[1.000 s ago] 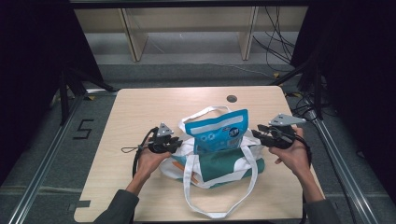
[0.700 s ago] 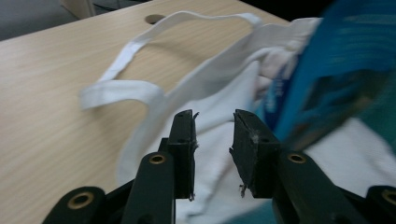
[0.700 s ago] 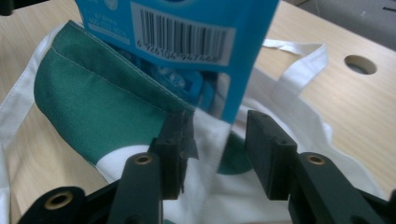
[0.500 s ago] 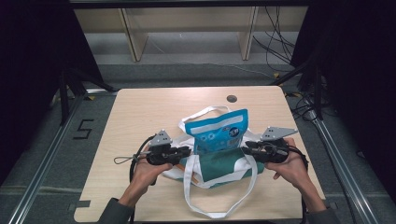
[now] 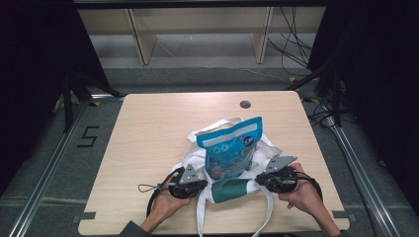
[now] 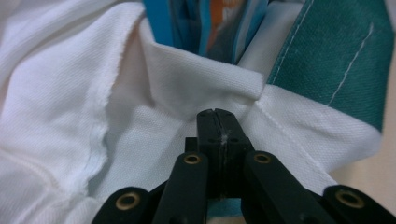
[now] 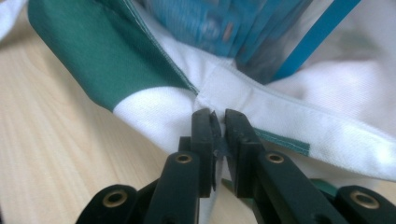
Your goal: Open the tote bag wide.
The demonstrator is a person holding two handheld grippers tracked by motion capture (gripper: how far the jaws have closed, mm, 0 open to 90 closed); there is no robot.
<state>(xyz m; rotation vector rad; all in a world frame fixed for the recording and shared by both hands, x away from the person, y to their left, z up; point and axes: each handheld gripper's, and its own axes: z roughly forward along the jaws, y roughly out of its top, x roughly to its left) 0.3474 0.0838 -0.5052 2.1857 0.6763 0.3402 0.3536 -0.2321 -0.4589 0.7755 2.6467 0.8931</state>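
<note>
Tote bag (image 5: pixel 232 190) of woven white-and-green cloth, glossy blue pouch (image 5: pixel 230 148) inside, rim pinched by both just-closed claws (image 6: pixel 217 123) (image 7: pixel 217 122).

The left gripper (image 5: pixel 201 184) is showing a round black body topped by a grey three-cornered plate, with a thin black cable looping off its outer side. The right gripper (image 5: pixel 258 178) is wearing the same grey plate on a black body, its cable curving behind the hand. In the gripper views, each tool is presenting matte black jaws on black link arms pinned with brass-coloured rivets. A dark sleeve cuff is edging the person's left forearm.
</note>
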